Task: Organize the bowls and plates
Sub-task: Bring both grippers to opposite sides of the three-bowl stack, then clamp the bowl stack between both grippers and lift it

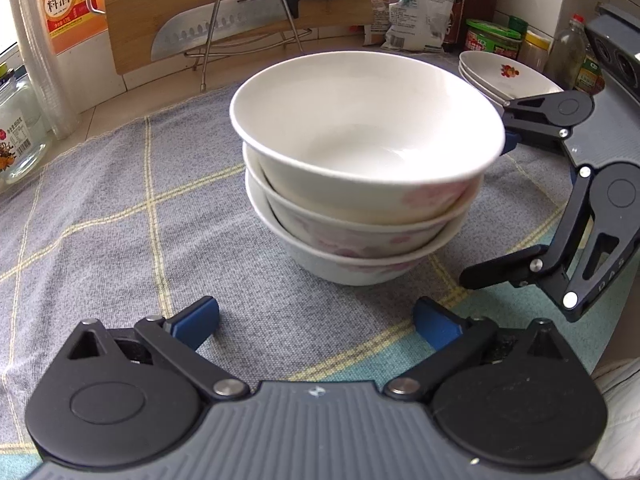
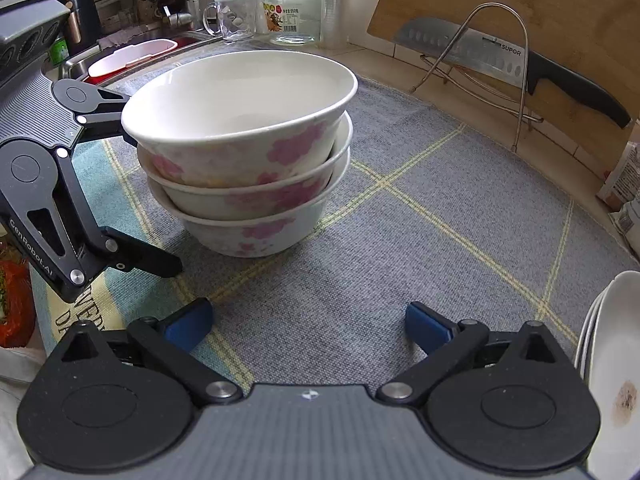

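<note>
Three white bowls with pink flowers stand nested in a stack [image 1: 360, 184] [image 2: 244, 152] on a grey checked cloth [image 1: 120, 208] [image 2: 440, 220]. My left gripper [image 1: 316, 320] [image 2: 148, 188] is open wide just short of the stack, nothing between its blue pads [image 1: 196, 318]. My right gripper [image 2: 308, 320] [image 1: 486, 208] is open too, facing the stack from the other side; its upper finger reaches the top bowl's rim, and contact is unclear. A stack of white plates [image 1: 508, 76] [image 2: 612, 360] with a small motif sits beside the right gripper.
Behind the cloth a wooden cutting board [image 1: 240, 0] [image 2: 540, 0] and a big knife [image 1: 224, 28] [image 2: 500, 60] lean in a wire rack. A glass jar [image 1: 16, 140] [image 2: 294, 12], bottles, bags and a mug [image 2: 232, 16] line the back. A sink with a pink basin [image 2: 128, 56] is far left.
</note>
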Motion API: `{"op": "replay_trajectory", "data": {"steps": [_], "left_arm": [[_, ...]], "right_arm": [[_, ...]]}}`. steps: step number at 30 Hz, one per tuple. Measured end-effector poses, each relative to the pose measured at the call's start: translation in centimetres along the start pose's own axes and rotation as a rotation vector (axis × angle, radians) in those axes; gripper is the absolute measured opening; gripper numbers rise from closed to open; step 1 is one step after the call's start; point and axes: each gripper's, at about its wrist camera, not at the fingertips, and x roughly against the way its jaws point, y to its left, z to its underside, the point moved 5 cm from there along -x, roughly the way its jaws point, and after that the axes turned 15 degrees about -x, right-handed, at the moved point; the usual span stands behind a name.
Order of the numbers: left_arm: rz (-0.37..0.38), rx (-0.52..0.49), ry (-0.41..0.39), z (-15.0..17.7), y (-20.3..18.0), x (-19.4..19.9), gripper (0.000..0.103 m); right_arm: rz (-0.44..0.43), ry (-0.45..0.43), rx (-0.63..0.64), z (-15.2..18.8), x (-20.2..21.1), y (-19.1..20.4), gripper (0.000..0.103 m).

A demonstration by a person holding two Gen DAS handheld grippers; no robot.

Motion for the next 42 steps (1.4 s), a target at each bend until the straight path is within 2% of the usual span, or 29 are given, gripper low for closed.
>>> {"op": "replay_trajectory", "data": {"steps": [6,14,24,27,29,35,42], "left_arm": [[0.018,-0.039,-0.039,0.0,0.0,0.0,0.103],[0.081,-0.12,-0.063,-0.6,0.7,-0.5,0.102],[0.259,-0.317,-0.168,-1.8,2.4,-0.4,0.102],[0.312,-0.405,-0.201,-2.3,2.7,-0.4,0.101],[0.345,-0.45,-0.22,-2.5,2.9,-0.5,0.1],[0.454,-0.516,-0.24,-2.9,3.3,-0.9,0.095],[0.5,-0.592,-0.231,-3.4,3.5,-0.9,0.09]], "right_arm": [[0.012,0.01,-0.01,0.3,0.4,0.0,0.103],[0.043,0.029,-0.041,-0.6,-0.5,0.3,0.103],[0.002,0.062,-0.013,-2.6,-1.5,1.3,0.103],[-0.006,0.064,0.038,-3.4,-1.4,2.4,0.103],[-0.007,0.078,0.076,-3.8,-1.3,3.1,0.099],[-0.016,0.111,0.153,-4.2,-1.1,3.9,0.091],[-0.061,0.142,0.168,-4.7,-0.6,3.6,0.088]]}}
